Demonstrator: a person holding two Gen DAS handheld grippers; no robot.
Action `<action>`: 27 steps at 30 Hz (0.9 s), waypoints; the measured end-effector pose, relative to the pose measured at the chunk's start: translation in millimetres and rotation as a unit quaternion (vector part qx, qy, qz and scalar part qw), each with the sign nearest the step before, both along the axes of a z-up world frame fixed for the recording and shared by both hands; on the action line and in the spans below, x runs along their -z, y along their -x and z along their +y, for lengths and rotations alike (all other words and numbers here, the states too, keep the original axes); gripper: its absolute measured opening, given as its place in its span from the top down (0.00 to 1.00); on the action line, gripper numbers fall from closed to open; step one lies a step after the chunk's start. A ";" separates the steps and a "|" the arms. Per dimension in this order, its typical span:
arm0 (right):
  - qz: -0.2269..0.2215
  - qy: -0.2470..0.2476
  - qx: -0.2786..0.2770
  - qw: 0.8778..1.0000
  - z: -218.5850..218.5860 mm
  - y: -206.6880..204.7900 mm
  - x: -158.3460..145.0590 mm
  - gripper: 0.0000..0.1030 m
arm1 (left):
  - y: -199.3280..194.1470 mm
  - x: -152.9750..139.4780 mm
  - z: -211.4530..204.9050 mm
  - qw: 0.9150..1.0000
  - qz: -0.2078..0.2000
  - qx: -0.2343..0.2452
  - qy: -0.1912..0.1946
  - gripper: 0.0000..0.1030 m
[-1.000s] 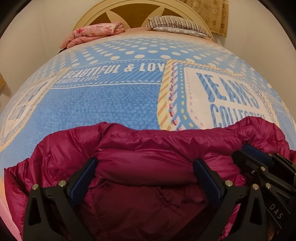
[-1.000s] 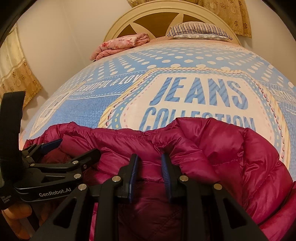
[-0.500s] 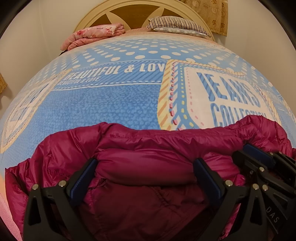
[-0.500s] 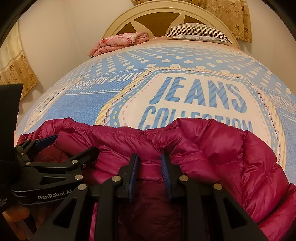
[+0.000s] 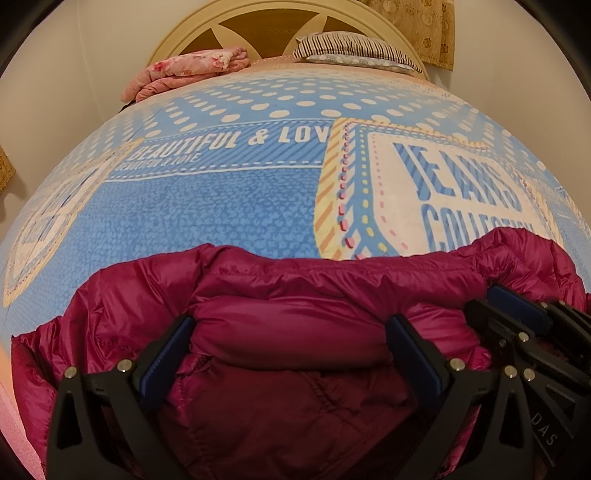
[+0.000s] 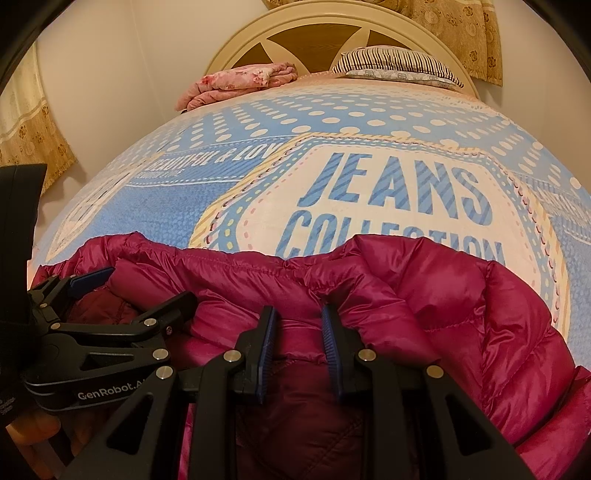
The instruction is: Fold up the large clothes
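Nothing moved: puffy magenta jacket (image 5: 295, 332) bunched; right jaws pinch it, left jaws spread.

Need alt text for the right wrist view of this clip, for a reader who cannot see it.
The right gripper pinches a fold of a magenta puffer jacket lying on a blue bedspread printed "JEANS COLLECTION". The left gripper sits at lower left over the same jacket, jaws spread. A folded pink blanket and striped pillow lie by the headboard.
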State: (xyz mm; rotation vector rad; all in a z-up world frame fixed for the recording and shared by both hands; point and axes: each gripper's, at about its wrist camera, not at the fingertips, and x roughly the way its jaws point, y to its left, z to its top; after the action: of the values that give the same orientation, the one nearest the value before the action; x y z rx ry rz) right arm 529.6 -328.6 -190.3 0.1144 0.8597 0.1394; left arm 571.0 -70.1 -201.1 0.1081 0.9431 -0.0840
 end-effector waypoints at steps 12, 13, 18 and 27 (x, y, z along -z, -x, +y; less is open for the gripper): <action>0.013 0.009 -0.004 1.000 -7.4 8.8 -20.5 0.57 | 35.3 -52.4 21.1 0.999 -0.020 0.012 0.041 0.00; 0.010 -0.016 -0.006 1.000 -16.4 20.9 -29.4 0.44 | 48.3 -63.9 24.9 0.998 -0.032 0.020 0.045 0.00; 0.009 -0.030 -0.006 0.999 -36.7 91.1 -55.6 0.37 | 154.5 -105.6 57.1 0.994 -0.099 0.029 0.031 0.00; 0.001 -0.002 0.013 1.000 -58.9 302.6 -65.0 0.37 | 345.9 -81.2 135.0 0.996 -0.089 -0.020 0.012 0.00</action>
State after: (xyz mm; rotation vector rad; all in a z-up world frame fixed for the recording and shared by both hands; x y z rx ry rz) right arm 226.9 -387.5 -125.4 0.1297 0.8596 0.1158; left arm 225.1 64.9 -119.8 0.0737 0.7663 -0.0476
